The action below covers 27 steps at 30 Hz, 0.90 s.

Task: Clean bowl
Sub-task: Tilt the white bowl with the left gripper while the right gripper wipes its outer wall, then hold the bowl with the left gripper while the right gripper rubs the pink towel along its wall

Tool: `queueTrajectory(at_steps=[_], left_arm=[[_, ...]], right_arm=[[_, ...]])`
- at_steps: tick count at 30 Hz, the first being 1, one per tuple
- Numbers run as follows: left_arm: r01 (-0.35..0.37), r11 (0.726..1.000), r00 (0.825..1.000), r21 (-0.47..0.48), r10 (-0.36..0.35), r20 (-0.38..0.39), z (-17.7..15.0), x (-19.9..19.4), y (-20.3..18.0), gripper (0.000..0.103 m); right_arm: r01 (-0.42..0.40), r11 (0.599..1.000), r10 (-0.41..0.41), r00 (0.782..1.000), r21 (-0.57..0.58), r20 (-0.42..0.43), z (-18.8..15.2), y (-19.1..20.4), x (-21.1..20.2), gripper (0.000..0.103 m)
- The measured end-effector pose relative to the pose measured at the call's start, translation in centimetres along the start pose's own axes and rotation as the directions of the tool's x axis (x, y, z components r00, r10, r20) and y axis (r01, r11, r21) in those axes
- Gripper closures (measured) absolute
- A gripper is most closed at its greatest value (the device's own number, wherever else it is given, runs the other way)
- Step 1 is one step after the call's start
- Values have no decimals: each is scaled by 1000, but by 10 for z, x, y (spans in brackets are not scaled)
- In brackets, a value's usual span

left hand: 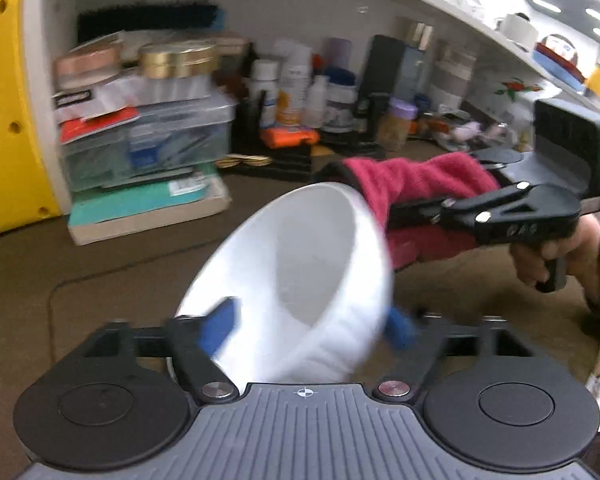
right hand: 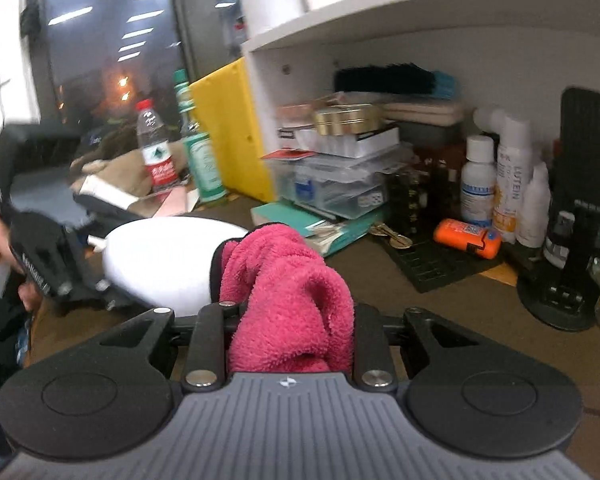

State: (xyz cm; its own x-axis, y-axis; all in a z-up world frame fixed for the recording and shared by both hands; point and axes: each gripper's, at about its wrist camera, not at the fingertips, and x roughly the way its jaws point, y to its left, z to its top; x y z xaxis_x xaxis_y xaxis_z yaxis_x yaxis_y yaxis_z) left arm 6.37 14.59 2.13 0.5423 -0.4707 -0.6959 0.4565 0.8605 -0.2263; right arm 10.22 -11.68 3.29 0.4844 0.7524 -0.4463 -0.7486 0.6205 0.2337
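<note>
The left tool (left hand: pixel 312 326) stands wide apart around the white bowl (left hand: pixel 300 272), its blue pads seemingly off the wall, so the tilted bowl could drop onto the brown surface (left hand: pixel 120 280). The right tool (right hand: pixel 288 320) is clamped on the pink cloth (right hand: pixel 288 280) beside the rim; blur hides any contact.

One bowl (left hand: pixel 300 264) (white), one cloth (right hand: pixel 288 300)

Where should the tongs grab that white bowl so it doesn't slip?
Probably the thin rim nearest the left tongs, with one finger inside and one outside. The round glossy white bowl is tilted, its opening turned up toward the camera, so that lower edge is easiest to reach from the near side. Its smooth rounded body looks too wide and slippery to squeeze across.
</note>
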Motion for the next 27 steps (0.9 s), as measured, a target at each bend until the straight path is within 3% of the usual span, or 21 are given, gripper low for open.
queueTrajectory(at_steps=[1, 2, 3, 6, 12, 15, 20, 21, 23, 25, 27], left_arm=[[11, 1000, 1000, -24, -11, -2, -2, 4, 3, 13], [32, 999, 999, -44, -32, 4, -4, 7, 3, 34], [48, 997, 999, -58, -47, 11, -6, 9, 1, 48], [58, 996, 998, -71, -58, 8, -3, 2, -10, 58], [192, 978, 981, -84, -195, -24, -18, -24, -43, 69], [235, 968, 971, -88, -238, -26, -28, -37, -62, 72], [282, 956, 958, -76, -284, -22, -30, -47, -78, 78], [290, 954, 956, -77, -292, -17, -28, -49, -78, 83], [314, 946, 949, -81, -315, 5, -23, -53, -76, 83], [329, 941, 944, -77, -328, 15, -15, -53, -73, 83], [306, 948, 952, -83, -306, 13, -9, -47, -70, 83]], right_arm=[[2, 1000, -2, 1000, 1, 2, 1, -1, 1, 76], [4, 1000, -4, 1000, 1, 4, 0, -3, 2, 76], [5, 1000, -5, 1000, -1, 6, -2, -4, 2, 76], [1, 1000, -1, 1000, -1, 6, -4, -5, -1, 76], [-33, 999, 32, 999, -42, -17, -17, 9, -23, 76], [-107, 991, 104, 994, -77, -43, -30, 27, -46, 76], [-320, 935, 302, 945, -156, -127, -47, 63, -89, 76], [-360, 919, 340, 930, -159, -140, -48, 66, -97, 76], [-447, 884, 427, 891, -137, -154, -49, 65, -110, 76], [-451, 880, 428, 889, -151, -162, -51, 68, -110, 77], [-455, 875, 429, 887, -164, -171, -53, 70, -111, 77]])
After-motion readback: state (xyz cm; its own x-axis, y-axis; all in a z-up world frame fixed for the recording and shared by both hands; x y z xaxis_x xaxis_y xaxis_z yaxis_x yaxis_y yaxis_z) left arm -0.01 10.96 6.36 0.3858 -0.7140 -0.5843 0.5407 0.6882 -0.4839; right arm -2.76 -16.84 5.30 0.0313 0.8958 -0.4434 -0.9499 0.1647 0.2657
